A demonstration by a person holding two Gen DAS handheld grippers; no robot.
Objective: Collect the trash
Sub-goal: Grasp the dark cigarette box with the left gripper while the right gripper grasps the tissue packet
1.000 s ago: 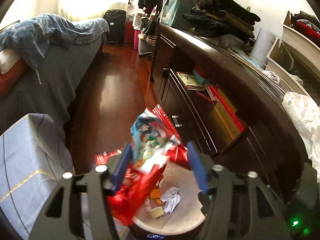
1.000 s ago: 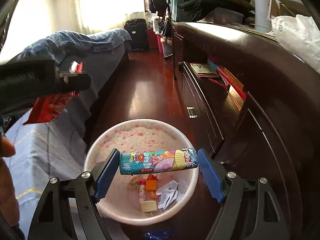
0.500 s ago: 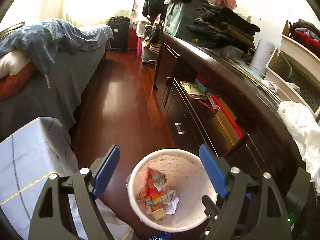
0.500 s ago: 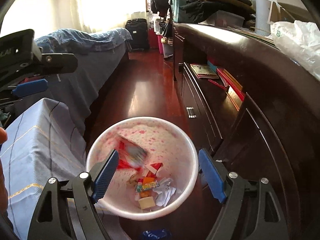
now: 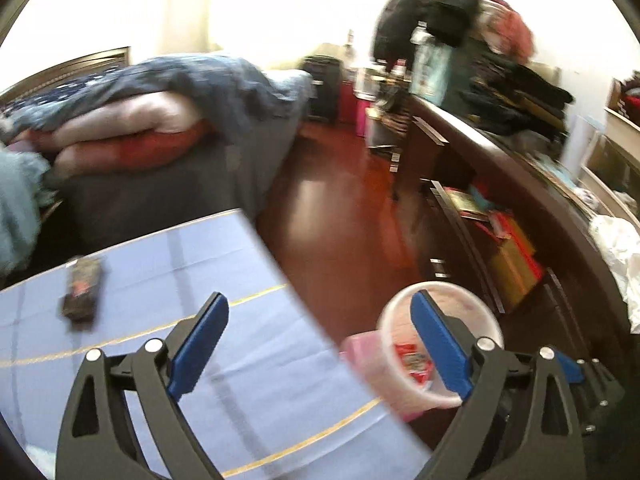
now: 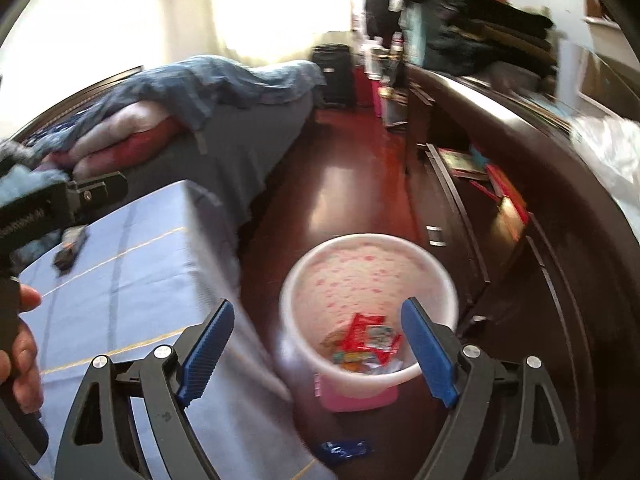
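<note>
Right wrist view: right gripper [image 6: 316, 354] jaws opening, empty; pink bin [image 6: 368, 276] blurred, wrappers [image 6: 362, 342] indistinct. Left gripper [image 5: 320, 344] opening, empty; dark packet [image 5: 82, 286] smeared on the blue cloth [image 5: 168, 264].

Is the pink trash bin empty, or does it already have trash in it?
Not empty. The right wrist view looks down into the pink trash bin and shows wrappers lying at its bottom; most of the spotted inner wall is bare.

The dark red wooden floor [image 6: 340, 184] carries a pale pink-speckled trash bin [image 6: 368, 264] with wrappers inside, and a blue wrapper [image 6: 344, 449] lies just beside its base. A blue-grey checked cloth covers the desk [image 5: 192, 264]; near its far edge lies a small dark packet [image 5: 82, 290].
</note>
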